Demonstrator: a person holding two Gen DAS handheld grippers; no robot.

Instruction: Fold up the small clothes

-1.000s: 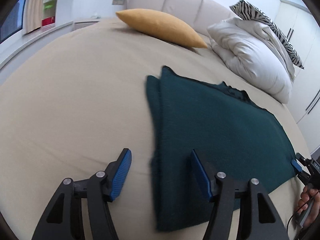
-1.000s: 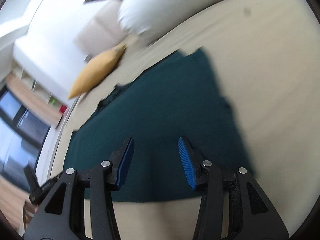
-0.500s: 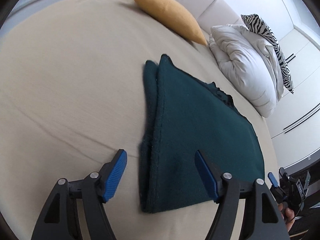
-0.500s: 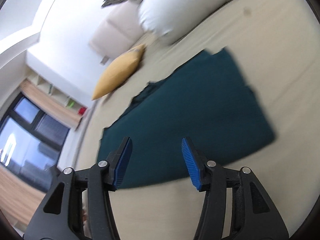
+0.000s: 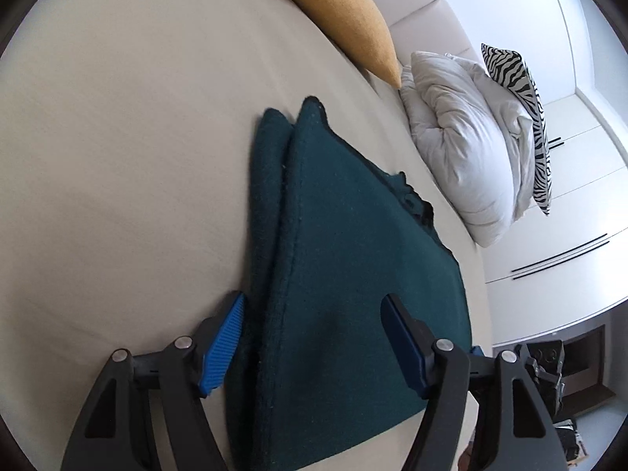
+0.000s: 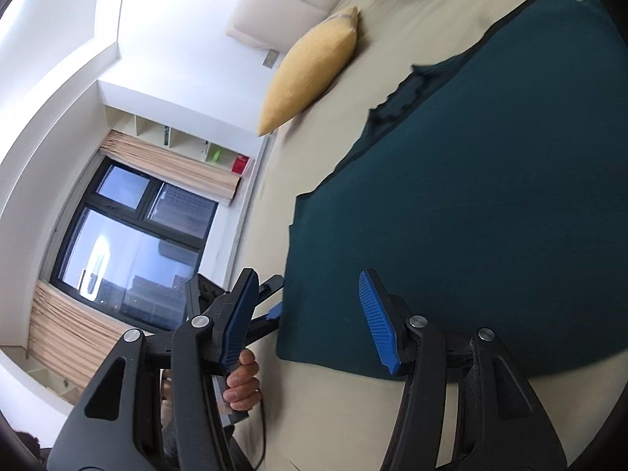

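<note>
Most of the room is taken up by the bed (image 5: 117, 157), its beige sheet smooth and bare on the side toward the window (image 6: 129, 243). At the head end lie a crumpled white duvet (image 5: 463, 157), a mustard cushion (image 5: 337, 15) and, behind the duvet, a zebra-striped pillow (image 5: 518, 74).

Flat on the sheet near the foot edge lies the dark green garment (image 5: 353, 274), already doubled over: two layered edges run side by side along its left margin, and a ragged dark edge shows on the side toward the duvet.

Over the garment's near left corner hangs the left gripper (image 5: 312, 337), its jaws spread wide. One blue pad (image 5: 221, 345) sits just at the cloth's left edge, the other (image 5: 400, 345) over the green fabric, so the folded margin lies between them; whether either pad touches the cloth I cannot tell.

Over the opposite near corner hangs the right gripper (image 6: 308, 314), likewise spread apart, gripping nothing. One finger sits above the fabric and the other beyond the garment's edge, so the corner lies between them. Behind it the person's left hand (image 6: 243, 380) grasps the other tool's handle.
</note>
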